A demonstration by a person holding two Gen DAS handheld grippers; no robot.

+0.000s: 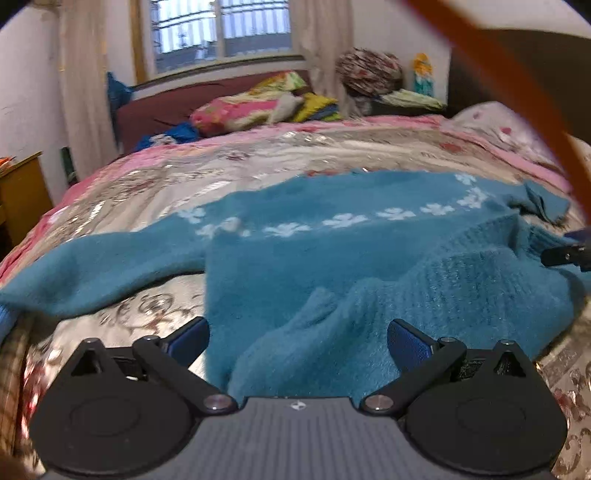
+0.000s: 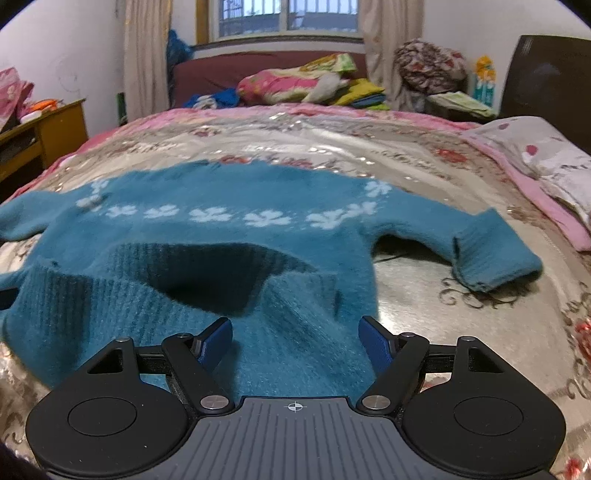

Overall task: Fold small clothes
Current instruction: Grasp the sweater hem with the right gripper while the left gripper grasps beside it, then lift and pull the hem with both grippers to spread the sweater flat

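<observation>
The teal sweater (image 2: 207, 236) is lying spread on the bed, on the shiny flowered bedspread (image 2: 332, 147), with its ribbed hem toward you at the near edge of the bed and its row of white flowers (image 2: 221, 216) running across the chest. One sleeve (image 2: 480, 254) is stretching toward the right edge of the bed, the other sleeve (image 1: 92, 258) toward the left edge. The hem is gaping open and is raised a little from the bedspread. At the far edge of the bed, colourful pillows and folded bedding (image 2: 295, 83) are piling up against a dark red headboard (image 2: 207, 74), under a window (image 2: 288, 18) with light curtains. A yellow wooden cabinet (image 2: 55, 125) is standing beside the left edge of the bed.

You are holding the left gripper (image 1: 297, 343) low over the near part of the sweater, its fingers (image 1: 408, 343) standing wide apart with the fabric bunching between them, not pinched. You are holding the right gripper (image 2: 295, 341) likewise at the hem, its fingers (image 2: 375, 341) wide apart over the knit and gripping nothing.
</observation>
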